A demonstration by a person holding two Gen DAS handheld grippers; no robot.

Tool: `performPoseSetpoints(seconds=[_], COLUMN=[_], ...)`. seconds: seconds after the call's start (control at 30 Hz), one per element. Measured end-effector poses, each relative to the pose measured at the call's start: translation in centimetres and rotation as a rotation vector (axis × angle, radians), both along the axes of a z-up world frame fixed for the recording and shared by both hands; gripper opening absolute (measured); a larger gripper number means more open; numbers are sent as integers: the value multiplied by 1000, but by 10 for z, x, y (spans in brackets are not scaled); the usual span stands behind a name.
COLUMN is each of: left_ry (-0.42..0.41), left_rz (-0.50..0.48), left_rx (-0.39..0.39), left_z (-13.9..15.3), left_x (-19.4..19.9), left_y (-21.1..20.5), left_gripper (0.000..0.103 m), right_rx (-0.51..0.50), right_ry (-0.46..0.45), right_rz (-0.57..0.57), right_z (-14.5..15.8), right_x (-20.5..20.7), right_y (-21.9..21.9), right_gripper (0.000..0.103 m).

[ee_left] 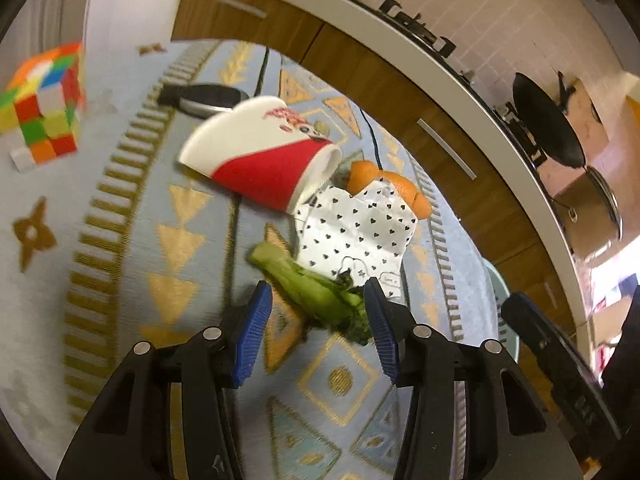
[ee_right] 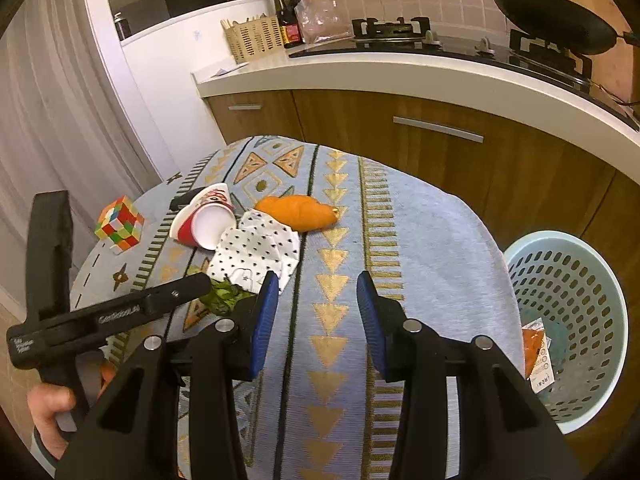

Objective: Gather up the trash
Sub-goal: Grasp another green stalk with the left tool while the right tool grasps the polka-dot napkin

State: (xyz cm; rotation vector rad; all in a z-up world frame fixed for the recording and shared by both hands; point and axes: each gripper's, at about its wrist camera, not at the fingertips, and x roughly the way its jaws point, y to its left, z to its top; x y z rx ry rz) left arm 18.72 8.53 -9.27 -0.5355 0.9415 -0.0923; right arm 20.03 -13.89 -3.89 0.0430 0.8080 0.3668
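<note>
On the patterned tablecloth (ee_right: 420, 240), a green vegetable scrap (ee_left: 316, 292) lies between the spread fingers of the left gripper (ee_left: 318, 316), dotted paper (ee_left: 356, 236), a tipped paper cup (ee_left: 260, 160) and orange peel (ee_right: 298, 212) at its 12 o'clock, while the right gripper (ee_right: 318, 320), fingers apart and holding nothing, has the pale-blue basket (ee_right: 576, 280) holding an orange wrapper (ee_right: 536, 352) at 3 o'clock.

The cup (ee_left: 256, 152) is red and white, the paper (ee_left: 356, 232) white with small black hearts, the peel (ee_right: 298, 210) orange. The tablecloth (ee_right: 432, 240) is pale blue with gold triangles; the basket (ee_right: 576, 320) is light blue.
</note>
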Motion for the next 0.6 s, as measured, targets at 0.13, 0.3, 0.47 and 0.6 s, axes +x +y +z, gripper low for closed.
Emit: performPoseSetpoints(seconds=[0.13, 0.3, 0.47, 0.6], left_ry=[2, 11, -9, -30], left_rz=[29, 58, 21, -6], left_rx=[34, 73, 68, 69], left_z=[0, -2, 2, 10], left_x=[8, 11, 4, -6], left_y=[-11, -14, -11, -4], left_gripper=[41, 26, 18, 17], right_rx=[6, 17, -3, -9], right_ry=[6, 11, 49, 57], right_rz=[9, 85, 136, 161], right_z=[-2, -8, -27, -39], right_x=[8, 32, 60, 74], right_y=[-3, 8, 22, 32], right_gripper=[40, 46, 50, 65])
